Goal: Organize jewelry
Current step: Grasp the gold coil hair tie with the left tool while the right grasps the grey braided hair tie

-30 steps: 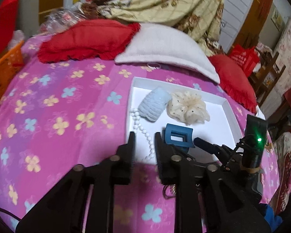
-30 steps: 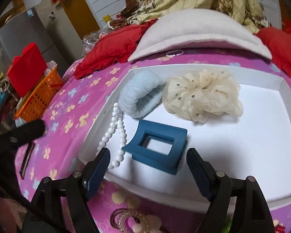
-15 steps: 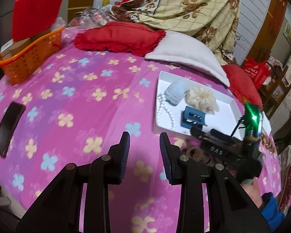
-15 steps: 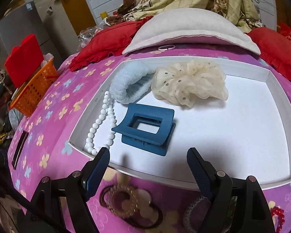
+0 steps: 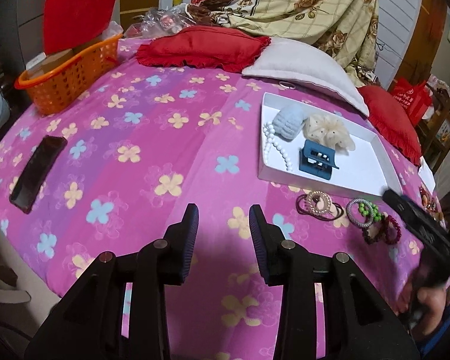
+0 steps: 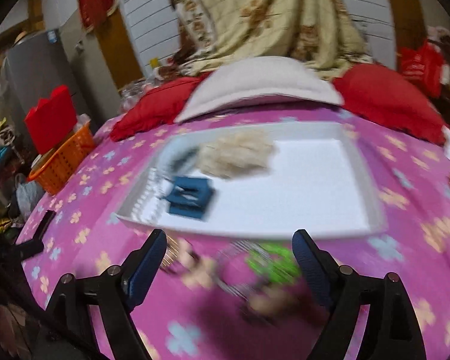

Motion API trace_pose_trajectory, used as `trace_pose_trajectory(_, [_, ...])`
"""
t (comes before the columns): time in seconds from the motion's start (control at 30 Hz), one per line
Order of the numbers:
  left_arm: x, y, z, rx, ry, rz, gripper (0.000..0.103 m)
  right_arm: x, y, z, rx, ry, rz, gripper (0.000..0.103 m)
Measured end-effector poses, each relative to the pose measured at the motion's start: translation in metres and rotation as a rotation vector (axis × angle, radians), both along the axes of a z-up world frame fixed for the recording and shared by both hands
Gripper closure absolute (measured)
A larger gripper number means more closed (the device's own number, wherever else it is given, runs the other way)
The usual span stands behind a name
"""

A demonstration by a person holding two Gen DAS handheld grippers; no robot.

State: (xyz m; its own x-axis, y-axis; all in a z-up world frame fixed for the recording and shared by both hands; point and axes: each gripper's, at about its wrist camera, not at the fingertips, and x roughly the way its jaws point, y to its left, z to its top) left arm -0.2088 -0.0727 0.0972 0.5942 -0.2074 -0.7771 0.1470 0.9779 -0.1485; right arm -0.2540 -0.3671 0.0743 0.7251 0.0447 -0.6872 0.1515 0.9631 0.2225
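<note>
A white tray [image 5: 372, 162] on the pink flowered bedspread holds a blue hair claw [image 5: 316, 159], a white pearl necklace [image 5: 277, 147], a light blue scrunchie [image 5: 288, 121] and a cream scrunchie [image 5: 328, 132]. Loose hair ties and bracelets [image 5: 357, 213] lie in front of the tray. My left gripper [image 5: 224, 231] is open and empty, well back to the left of them. My right gripper [image 6: 229, 253] is open and empty, low over the loose hair ties [image 6: 261, 267]; its view is blurred. The tray [image 6: 372, 198] and claw [image 6: 190, 193] show there too.
A black phone [image 5: 37, 174] lies at the left of the bedspread. An orange basket [image 5: 66, 75] stands at the far left. Red cushions [image 5: 201, 49] and a white pillow [image 5: 306, 69] lie behind the tray, with a floral blanket behind them.
Both grippers have pulled back from the tray toward me. The left one is now far to the left. The right one now hangs over the loose hair ties.
</note>
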Motion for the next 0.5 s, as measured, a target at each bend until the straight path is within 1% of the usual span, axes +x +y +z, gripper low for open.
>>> trace_pose_trajectory(0.07, [-0.001, -0.007, -0.003, -0.013, 0.013, -0.019, 0.069, -0.016, -0.016, -0.009, 0.009, 0.033, -0.039, 0.019])
trace_pose_trajectory(0.2, [-0.001, -0.031, -0.011, -0.033, 0.033, -0.090, 0.069, -0.039, -0.048, -0.029, 0.088, 0.086, -0.113, 0.019])
trace_pose_trajectory(0.27, [0.003, -0.044, -0.015, -0.043, 0.047, -0.130, 0.069, -0.045, -0.056, -0.035, 0.121, 0.094, -0.129, 0.019])
trace_pose_trajectory(0.37, [0.012, -0.068, -0.024, -0.033, 0.064, -0.189, 0.069, -0.046, -0.055, -0.035, 0.136, 0.088, -0.122, 0.019])
trace_pose_trajectory(0.5, [0.029, -0.099, -0.038, -0.021, 0.083, -0.251, 0.069, -0.045, -0.045, -0.033, 0.128, 0.071, -0.092, 0.019])
